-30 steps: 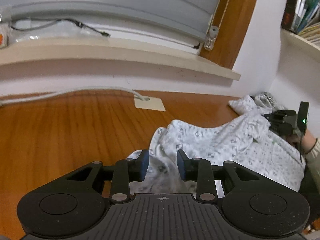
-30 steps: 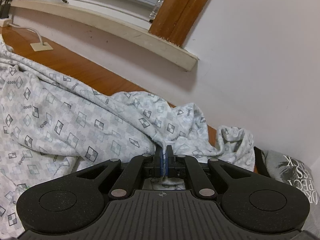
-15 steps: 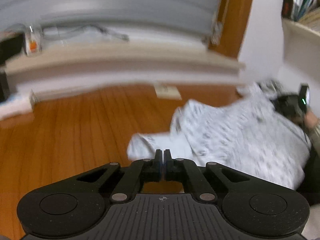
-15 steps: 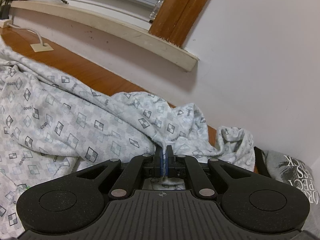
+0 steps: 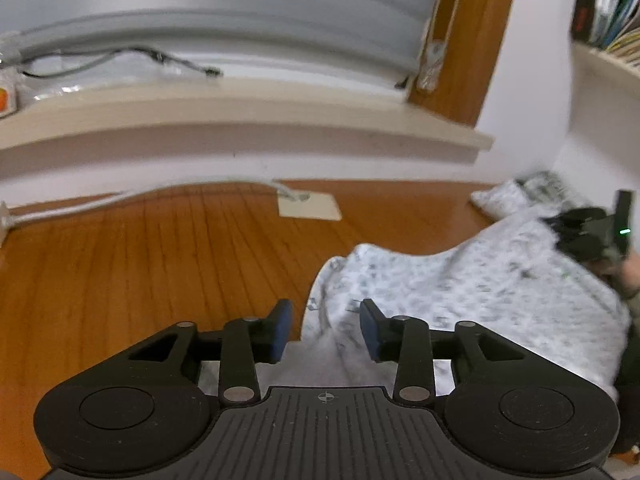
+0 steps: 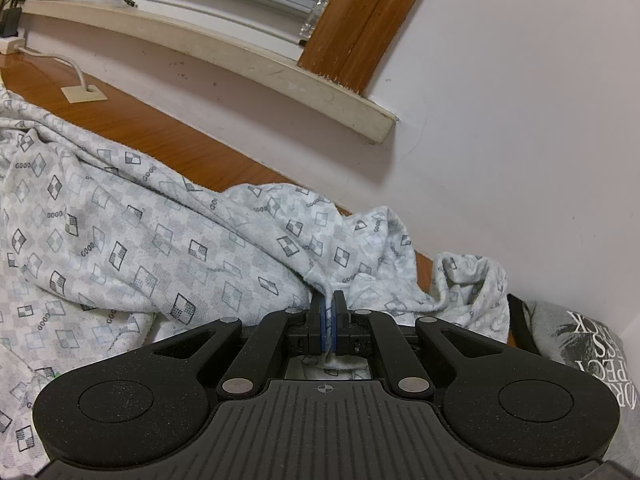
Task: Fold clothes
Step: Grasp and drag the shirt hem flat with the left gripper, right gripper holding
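On the orange-brown wooden tabletop (image 5: 120,272), the white cotton garment printed with grey checked diamonds (image 5: 460,276) lay rumpled toward the right side, its near edge running under the left tool (image 5: 325,330). That tool's jaws were opening, the blue pads standing apart with a fold of the cloth between them but not pressed by either pad. The whole left wrist view was smeared by motion, so the print was hard to read there. Left of the garment a white cable led across the wood to a cream square plate (image 5: 310,207) lying flat on the tabletop. At the far right edge the right tool (image 5: 588,236) showed only as a dark blurred shape with a green light, partly cut off by the frame, with part of a person's hand (image 5: 628,276) behind it.

In the right wrist view the garment (image 6: 160,240) filled the left and centre, bunched in ridges, its left part cut off by the frame. The right tool (image 6: 329,322) was clamped narrowly on a pinched ridge of that cloth. At the far right a grey printed garment with mirrored white lettering (image 6: 592,344) lay half hidden behind the tool's body.
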Tool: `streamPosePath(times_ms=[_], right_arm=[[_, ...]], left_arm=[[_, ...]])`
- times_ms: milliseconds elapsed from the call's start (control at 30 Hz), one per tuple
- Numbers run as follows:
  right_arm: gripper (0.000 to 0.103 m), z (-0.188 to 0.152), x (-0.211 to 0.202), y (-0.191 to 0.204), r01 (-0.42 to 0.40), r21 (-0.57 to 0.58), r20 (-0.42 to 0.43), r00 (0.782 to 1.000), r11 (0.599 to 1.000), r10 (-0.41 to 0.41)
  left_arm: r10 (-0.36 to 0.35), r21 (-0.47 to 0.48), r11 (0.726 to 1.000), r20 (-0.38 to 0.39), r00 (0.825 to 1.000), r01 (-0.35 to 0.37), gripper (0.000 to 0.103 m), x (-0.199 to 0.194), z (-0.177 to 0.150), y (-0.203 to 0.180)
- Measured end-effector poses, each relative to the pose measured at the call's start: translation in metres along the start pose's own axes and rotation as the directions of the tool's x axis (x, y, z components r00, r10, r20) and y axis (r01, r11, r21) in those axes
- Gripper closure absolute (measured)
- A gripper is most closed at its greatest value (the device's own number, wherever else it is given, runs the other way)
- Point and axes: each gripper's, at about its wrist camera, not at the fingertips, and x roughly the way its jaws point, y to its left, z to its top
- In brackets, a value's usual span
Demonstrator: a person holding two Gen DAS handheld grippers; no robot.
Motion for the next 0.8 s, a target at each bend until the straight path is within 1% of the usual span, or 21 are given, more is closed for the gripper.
streamPosePath(times_ms=[67,133,167,233,300,367,400,467,500,533,600,667,767,800], right_arm=[[0.098,0.000,0.000,0.000,0.001,-0.001,0.000,1.000,1.000,-0.001],[0.098,0.000,0.000,0.000,0.000,-0.002,0.000,1.000,1.000,0.000],[0.098,0.000,0.000,0.000,0.000,-0.002,0.000,1.000,1.000,0.000],[0.098,0.000,0.000,0.000,-0.001,-0.001,0.001,1.000,1.000,0.001],[0.098,0.000,0.000,0.000,-0.001,-0.001,0.001,1.000,1.000,0.001],[0.098,0.000,0.000,0.000,-0.001,0.000,0.001,1.000,1.000,0.001],[0.098,0.000,0.000,0.000,0.000,-0.001,0.001,1.000,1.000,0.000],[0.098,0.000,0.000,0.000,0.000,-0.001,0.001,1.000,1.000,0.000],[0.098,0.000,0.000,0.000,-0.001,0.000,0.001,1.000,1.000,0.001],[0.098,0.000,-0.001,0.000,-0.001,0.001,0.001,1.000,1.000,0.001],[0.098,0.000,-0.001,0.000,-0.002,0.001,0.001,1.000,1.000,0.002],[0.098,0.000,-0.001,0.000,-0.002,0.002,0.001,1.000,1.000,0.002],[0.098,0.000,-0.001,0.001,-0.002,0.001,0.001,1.000,1.000,0.002],[0.098,0.000,-0.002,0.001,-0.002,0.001,0.001,1.000,1.000,0.002]], left_arm=[[-0.031,-0.015,0.999,-0.013,0.999,0.031,0.069,0.012,0.002,0.000],[-0.040,0.001,0.999,0.009,0.999,0.040,0.098,0.012,0.001,-0.004],[-0.044,0.010,0.999,0.022,0.999,0.044,0.100,0.011,0.001,-0.006],[-0.040,0.031,0.999,0.077,0.996,0.037,0.101,-0.005,0.000,-0.014],[-0.044,0.045,0.998,0.133,0.990,0.039,0.100,-0.026,-0.001,-0.024],[-0.059,0.070,0.996,0.164,0.985,0.049,0.100,-0.048,-0.006,-0.037],[-0.064,0.089,0.995,0.166,0.984,0.050,0.100,-0.057,-0.010,-0.043],[-0.068,0.134,0.990,0.143,0.987,0.049,0.100,-0.068,-0.022,-0.059],[-0.077,0.144,0.988,0.120,0.990,0.059,0.100,-0.068,-0.030,-0.065],[-0.087,0.151,0.986,0.094,0.992,0.072,0.099,-0.067,-0.038,-0.070],[-0.084,0.159,0.984,0.051,0.995,0.075,0.098,-0.059,-0.052,-0.075],[-0.068,0.158,0.986,0.033,0.997,0.062,0.095,-0.051,-0.060,-0.075],[-0.053,0.118,0.992,0.045,0.998,0.047,0.082,-0.050,-0.063,-0.064],[-0.046,0.111,0.993,0.051,0.998,0.040,0.074,-0.052,-0.063,-0.062]])
